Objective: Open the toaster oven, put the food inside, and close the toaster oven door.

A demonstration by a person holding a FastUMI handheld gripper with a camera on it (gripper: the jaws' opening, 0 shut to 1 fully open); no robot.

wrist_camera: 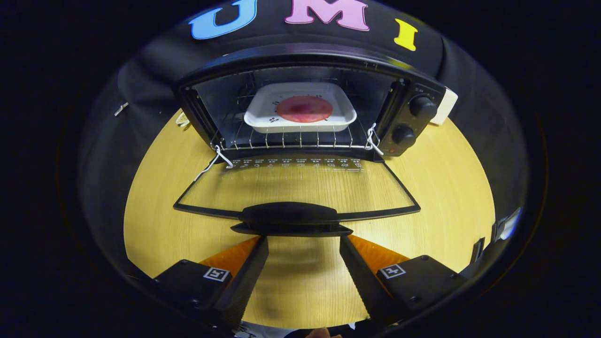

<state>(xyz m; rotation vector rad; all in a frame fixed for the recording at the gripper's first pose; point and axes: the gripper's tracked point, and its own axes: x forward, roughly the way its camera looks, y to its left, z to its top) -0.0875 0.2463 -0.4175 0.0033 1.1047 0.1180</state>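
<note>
Black toaster oven (300, 101) on wooden counter (446, 188): glass door (296, 188) down flat | white square dish (300, 112) holding round red food (304, 109) on rack | gripper (304, 249) jaws apart, empty, just short of door handle (288, 213)

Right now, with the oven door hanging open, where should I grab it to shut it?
Take the door by its black handle at the free front edge, just ahead of the open gripper. Come straight in from the front, one finger either side of the bar's middle. It juts toward you and is the only raised grip, so lifting should swing it shut.
</note>
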